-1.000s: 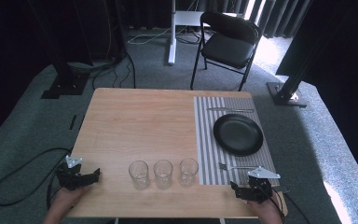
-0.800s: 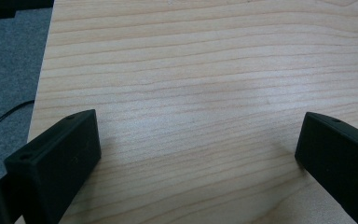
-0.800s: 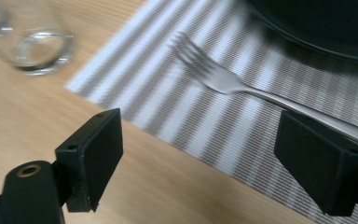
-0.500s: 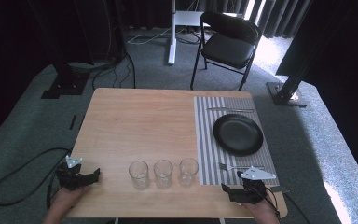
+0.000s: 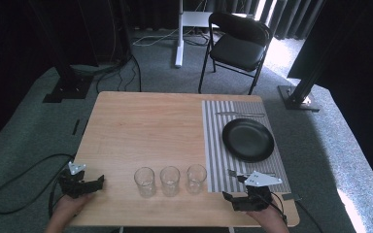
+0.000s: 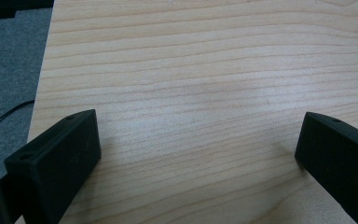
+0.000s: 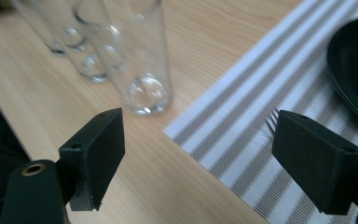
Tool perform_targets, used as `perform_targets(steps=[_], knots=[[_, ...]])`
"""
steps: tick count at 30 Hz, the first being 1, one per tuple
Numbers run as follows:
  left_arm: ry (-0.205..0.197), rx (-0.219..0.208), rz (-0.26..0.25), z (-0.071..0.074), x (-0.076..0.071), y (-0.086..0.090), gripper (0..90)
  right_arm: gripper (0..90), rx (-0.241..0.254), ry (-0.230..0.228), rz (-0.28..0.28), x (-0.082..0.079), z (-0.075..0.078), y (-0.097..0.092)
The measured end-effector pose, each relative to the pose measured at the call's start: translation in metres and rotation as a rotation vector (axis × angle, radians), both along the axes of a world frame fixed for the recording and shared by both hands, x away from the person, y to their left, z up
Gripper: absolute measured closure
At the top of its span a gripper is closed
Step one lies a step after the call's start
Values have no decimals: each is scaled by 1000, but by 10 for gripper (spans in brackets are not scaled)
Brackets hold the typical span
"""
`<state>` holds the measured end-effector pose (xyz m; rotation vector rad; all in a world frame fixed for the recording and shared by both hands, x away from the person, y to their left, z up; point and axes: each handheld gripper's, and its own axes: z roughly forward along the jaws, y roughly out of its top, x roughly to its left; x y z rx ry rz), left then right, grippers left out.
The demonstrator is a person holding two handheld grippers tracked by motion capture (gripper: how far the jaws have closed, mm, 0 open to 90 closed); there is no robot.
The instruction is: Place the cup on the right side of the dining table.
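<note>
Three clear empty glasses stand in a row near the table's front edge: left [image 5: 144, 180], middle [image 5: 169, 179], right [image 5: 196, 177]. My right gripper [image 5: 229, 200] hovers at the front edge, just right of them, pointing left. In the right gripper view the nearest glass [image 7: 140, 60] stands ahead of the jaws. The right gripper [image 7: 198, 154] is open; its jaws have just been closing a little, with nothing between them. My left gripper [image 5: 98, 182] rests at the table's front left corner, open [image 6: 196, 154] over bare wood.
A striped placemat [image 5: 218, 145] covers the table's [image 5: 145, 126] right side and carries a black plate [image 5: 248, 140], a fork [image 5: 243, 173] near its front and another utensil [image 5: 240, 114] at its far end. A black chair [image 5: 238, 46] stands beyond the table.
My right gripper has moved left along the front edge, off the placemat's front corner and closer to the glasses. The left gripper has stayed in place.
</note>
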<state>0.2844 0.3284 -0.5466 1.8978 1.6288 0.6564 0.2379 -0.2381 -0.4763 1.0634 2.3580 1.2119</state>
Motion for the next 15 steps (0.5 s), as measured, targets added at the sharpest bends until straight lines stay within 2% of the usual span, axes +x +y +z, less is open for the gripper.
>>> perform_targets(steps=[7, 15], knots=[[0, 1, 0, 0, 0, 0, 4, 165, 27, -40, 35, 1, 13, 11], [0, 1, 1, 0, 0, 0, 4, 165, 46, -59, 85, 7, 26, 24]])
